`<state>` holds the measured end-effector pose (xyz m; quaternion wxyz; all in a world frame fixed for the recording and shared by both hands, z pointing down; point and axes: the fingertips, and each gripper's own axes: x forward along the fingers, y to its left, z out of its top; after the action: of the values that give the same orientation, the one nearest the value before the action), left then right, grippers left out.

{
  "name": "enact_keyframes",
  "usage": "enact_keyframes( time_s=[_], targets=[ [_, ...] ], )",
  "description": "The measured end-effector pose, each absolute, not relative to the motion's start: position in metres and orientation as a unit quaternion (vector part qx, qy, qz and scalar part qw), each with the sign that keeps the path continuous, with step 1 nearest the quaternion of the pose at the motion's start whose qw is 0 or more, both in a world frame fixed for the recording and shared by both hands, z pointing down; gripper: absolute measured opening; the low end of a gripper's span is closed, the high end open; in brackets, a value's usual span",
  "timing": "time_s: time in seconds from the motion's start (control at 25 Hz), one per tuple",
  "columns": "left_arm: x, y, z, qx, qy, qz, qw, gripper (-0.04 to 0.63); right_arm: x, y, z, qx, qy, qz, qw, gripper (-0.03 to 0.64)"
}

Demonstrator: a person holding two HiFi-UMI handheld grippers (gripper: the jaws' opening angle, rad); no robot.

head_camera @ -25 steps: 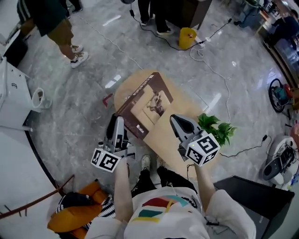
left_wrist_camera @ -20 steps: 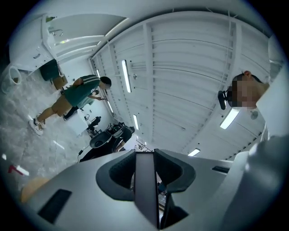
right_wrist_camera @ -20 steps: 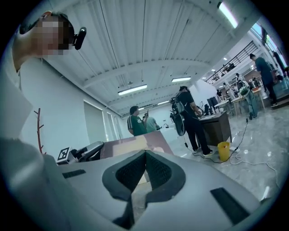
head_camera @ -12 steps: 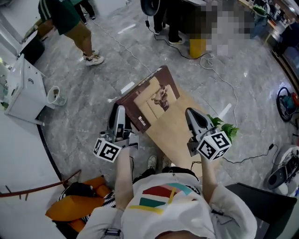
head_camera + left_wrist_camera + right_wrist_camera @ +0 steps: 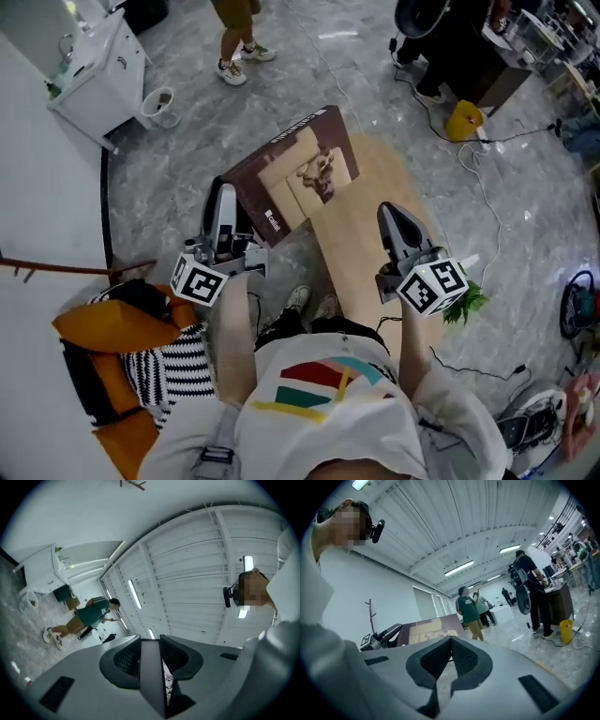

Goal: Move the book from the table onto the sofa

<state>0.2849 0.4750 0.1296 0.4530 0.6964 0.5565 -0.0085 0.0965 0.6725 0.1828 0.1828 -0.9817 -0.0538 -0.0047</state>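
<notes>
The grey stone floor (image 5: pixel 169 187) fills most of the head view, and the wooden table (image 5: pixel 361 234) runs through the middle of it. The sofa I cannot pick out for sure. The orange and striped cushions (image 5: pixel 122 328) low at my left may belong to it.

The book (image 5: pixel 295 173) is in the air, tilted, with its brown cover facing up. It hangs over the table's far left edge and the floor beside it, and I judge it clear of the tabletop. I hold it by its near left corner alone, so the rest sticks out past my left gripper (image 5: pixel 225 199). That grip keeps the cover free of the table while I swing toward my left.

My right gripper (image 5: pixel 396 223) hovers over the table's near end, well apart from the book. It has no share in the carry.

The left gripper view looks up at the ceiling and shows what the head view cannot. The book (image 5: pixel 152 677) stands edge-on as a dark slab between my left gripper (image 5: pixel 150 641) pads, which pinch it on both faces.

In the right gripper view, my right gripper (image 5: pixel 451 640) has its jaws pressed together on nothing. Beyond them the book (image 5: pixel 426 629) shows side-on, raised, with the left gripper (image 5: pixel 382 637) at its end.
</notes>
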Motion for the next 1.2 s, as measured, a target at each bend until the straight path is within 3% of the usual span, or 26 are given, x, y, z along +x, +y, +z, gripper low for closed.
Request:
enact_keyframes(
  time_s=[0.6,1.2],
  targets=[
    [0.23,0.171,0.118,0.855,0.273,-0.195,0.396,0.137,0.237,0.44,0.174,-0.927,0.334,-0.056,0.158,0.012],
    [0.032,-0.073,0.14,0.886,-0.052,-0.311,0.339,0.137,0.196,0.102,0.187,-0.736,0.656,-0.131,0.105,0.012]
  ],
)
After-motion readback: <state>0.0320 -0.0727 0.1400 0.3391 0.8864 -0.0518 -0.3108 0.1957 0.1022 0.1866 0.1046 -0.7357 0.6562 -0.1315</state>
